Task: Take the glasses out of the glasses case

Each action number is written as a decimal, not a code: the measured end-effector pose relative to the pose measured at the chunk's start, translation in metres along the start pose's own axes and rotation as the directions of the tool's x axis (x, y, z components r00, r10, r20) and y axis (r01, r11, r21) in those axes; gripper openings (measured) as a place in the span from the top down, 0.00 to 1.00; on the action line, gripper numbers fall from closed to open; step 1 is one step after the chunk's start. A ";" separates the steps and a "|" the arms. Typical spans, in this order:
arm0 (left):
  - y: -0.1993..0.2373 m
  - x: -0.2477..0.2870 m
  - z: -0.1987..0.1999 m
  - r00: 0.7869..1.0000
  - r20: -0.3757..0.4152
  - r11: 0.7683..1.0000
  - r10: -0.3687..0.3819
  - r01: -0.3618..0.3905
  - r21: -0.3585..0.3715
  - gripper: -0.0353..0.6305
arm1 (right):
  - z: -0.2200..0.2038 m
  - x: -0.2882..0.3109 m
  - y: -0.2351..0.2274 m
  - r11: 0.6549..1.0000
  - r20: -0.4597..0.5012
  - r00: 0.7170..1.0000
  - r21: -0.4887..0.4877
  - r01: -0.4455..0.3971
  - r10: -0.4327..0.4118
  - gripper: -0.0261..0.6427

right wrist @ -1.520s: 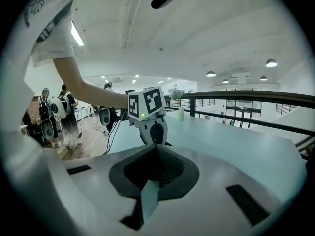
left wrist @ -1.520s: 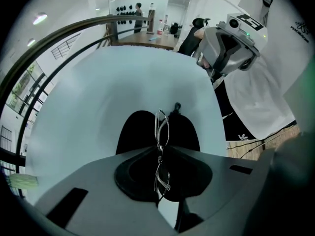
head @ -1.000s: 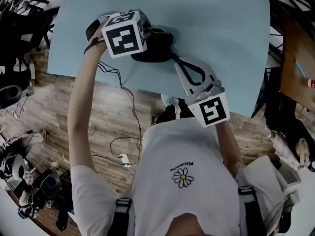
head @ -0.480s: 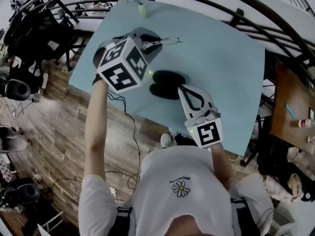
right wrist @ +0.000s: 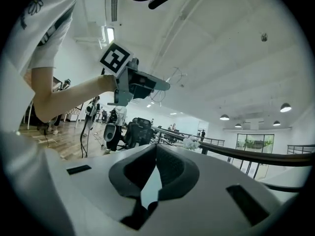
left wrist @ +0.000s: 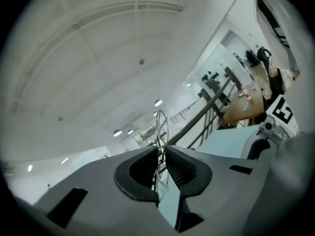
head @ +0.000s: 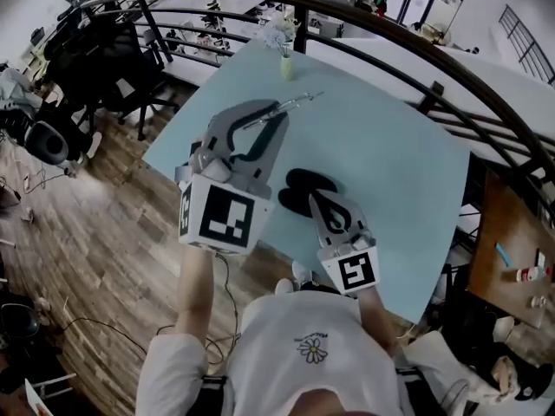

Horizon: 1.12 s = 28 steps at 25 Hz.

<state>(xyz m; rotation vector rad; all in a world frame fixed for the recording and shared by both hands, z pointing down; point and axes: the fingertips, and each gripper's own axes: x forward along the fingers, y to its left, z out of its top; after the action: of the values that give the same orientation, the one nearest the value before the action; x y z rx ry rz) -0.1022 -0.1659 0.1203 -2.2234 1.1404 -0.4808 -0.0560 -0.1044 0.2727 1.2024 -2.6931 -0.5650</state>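
Two arms [head: 196, 289] extended, left hand-held gripper [head: 279, 108] pinching glasses [head: 300, 100], right hand-held gripper [head: 316, 199] closed

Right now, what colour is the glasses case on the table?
Black: the glasses case lies on the pale blue table. Shows best in the head view.

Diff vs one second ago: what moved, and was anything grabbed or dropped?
The left hand-held gripper rose away from the case, carrying the glasses up and clear of it, with its jaws still pinched on the thin frame. Nothing was let go. The right hand-held gripper remains by the case, shut with nothing in it. The case stayed on the table.
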 end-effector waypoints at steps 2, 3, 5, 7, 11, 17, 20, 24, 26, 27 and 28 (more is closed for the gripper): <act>0.004 -0.020 0.008 0.996 0.047 0.996 0.080 -0.078 -0.039 0.85 | 0.009 0.003 0.005 1.000 0.044 0.999 0.027 -0.002 0.001 0.95; 0.003 -0.030 0.009 0.992 0.062 0.992 0.110 -0.106 -0.064 0.85 | 0.015 0.005 0.006 0.999 0.071 0.997 0.054 0.004 -0.008 0.95; -0.003 -0.048 0.007 0.983 0.076 0.979 0.168 -0.157 -0.130 0.85 | 0.018 0.006 0.009 0.998 0.075 0.997 0.067 0.003 -0.008 0.95; -0.008 -0.063 0.002 0.963 0.090 0.943 0.253 -0.225 -0.246 0.85 | 0.014 0.005 0.010 0.999 0.042 0.999 0.043 -0.008 0.006 0.95; -0.010 -0.080 -0.016 0.913 0.103 0.848 0.396 -0.320 -0.423 0.85 | 0.011 0.004 0.003 0.996 0.047 0.999 0.086 0.012 -0.016 0.95; -0.013 -0.095 -0.066 0.847 0.060 0.729 0.529 -0.417 -0.544 0.85 | 0.021 0.010 -0.006 0.986 0.092 0.994 0.159 0.049 -0.065 0.95; -0.019 -0.107 -0.082 0.802 0.029 0.673 0.597 -0.480 -0.563 0.85 | 0.020 0.009 -0.011 0.980 0.090 0.993 0.191 0.059 -0.078 0.95; -0.025 -0.114 -0.098 0.778 -0.007 0.650 0.628 -0.529 -0.546 0.85 | 0.021 0.012 -0.016 0.974 0.091 0.992 0.215 0.069 -0.090 0.95; -0.027 -0.118 -0.105 0.773 -0.020 0.647 0.634 -0.544 -0.535 0.85 | 0.022 0.014 -0.017 0.973 0.092 0.991 0.222 0.070 -0.093 0.95; -0.028 -0.119 -0.108 0.772 -0.025 0.647 0.635 -0.549 -0.530 0.85 | 0.023 0.015 -0.017 0.972 0.093 0.991 0.225 0.070 -0.093 0.95; -0.029 -0.120 -0.110 0.771 -0.031 0.643 0.636 -0.552 -0.532 0.85 | 0.024 0.015 -0.016 0.971 0.095 0.991 0.227 0.070 -0.094 0.95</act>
<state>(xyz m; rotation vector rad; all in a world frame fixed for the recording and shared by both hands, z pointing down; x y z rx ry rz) -0.2133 -0.0908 0.2166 -2.0414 1.9852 0.3292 -0.0618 -0.1190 0.2437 1.3814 -2.8697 -0.3505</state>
